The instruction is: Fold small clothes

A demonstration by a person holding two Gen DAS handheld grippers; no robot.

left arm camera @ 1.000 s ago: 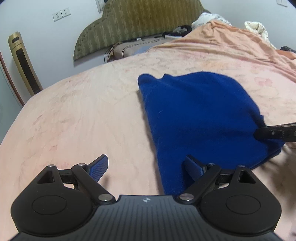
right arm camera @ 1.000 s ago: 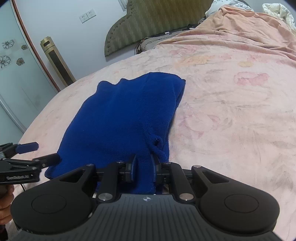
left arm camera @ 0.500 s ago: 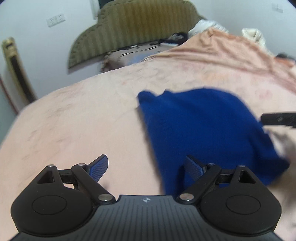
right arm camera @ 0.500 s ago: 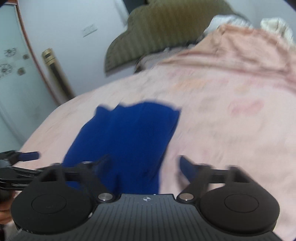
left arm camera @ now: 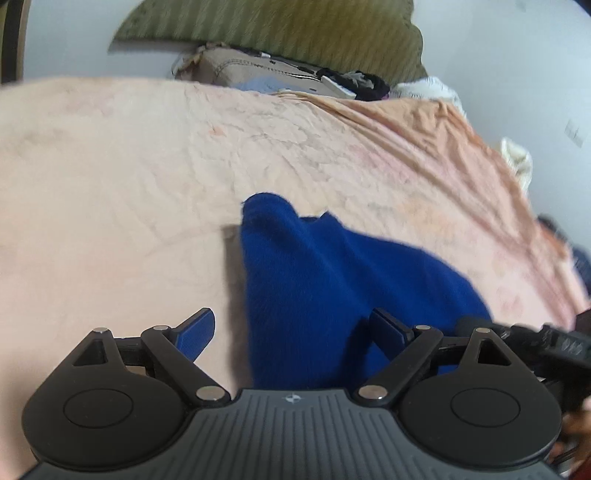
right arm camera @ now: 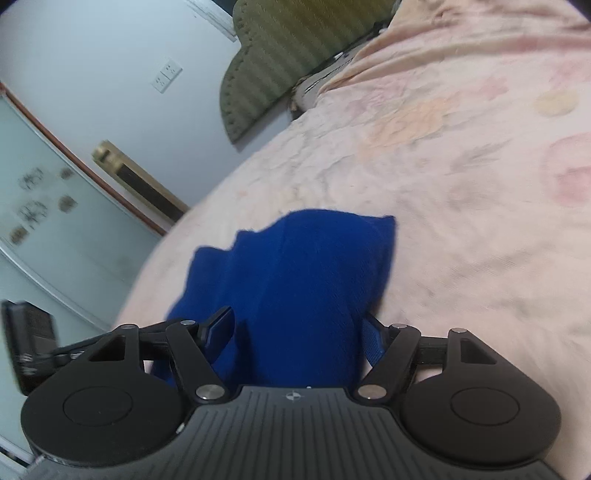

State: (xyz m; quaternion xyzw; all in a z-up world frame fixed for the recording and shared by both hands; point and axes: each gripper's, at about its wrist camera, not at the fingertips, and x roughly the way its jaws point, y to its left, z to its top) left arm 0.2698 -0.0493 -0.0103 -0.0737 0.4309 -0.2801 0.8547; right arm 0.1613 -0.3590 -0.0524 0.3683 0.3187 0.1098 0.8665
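Blue fleece, thick and soft-looking, is the blue garment; it lies partly folded on the pink bedspread, well short of the green headboard at the far end of the bed. In the left wrist view the left gripper hangs above the garment's near left edge with its jaws spread wide and nothing between the pads: one blue pad is over bare bedspread, the other over the cloth, so the edge runs up between them, a stance that looks chosen for taking that edge. Low at the right of the same view, on the side of the garment away from the headboard, a dark piece of the other tool juts in beside a bit of a hand; motion blur makes its outline uncertain. In the right wrist view the garment again lies on the bedspread on the near side of the headboard, its two far corners pointing towards it. The right gripper sits low over the near end with its jaws closing, a hump of cloth between them; the pads seem not yet to press it, though the blur leaves that unsure. Both tools at the near end suggests the fold will carry it towards the headboard.
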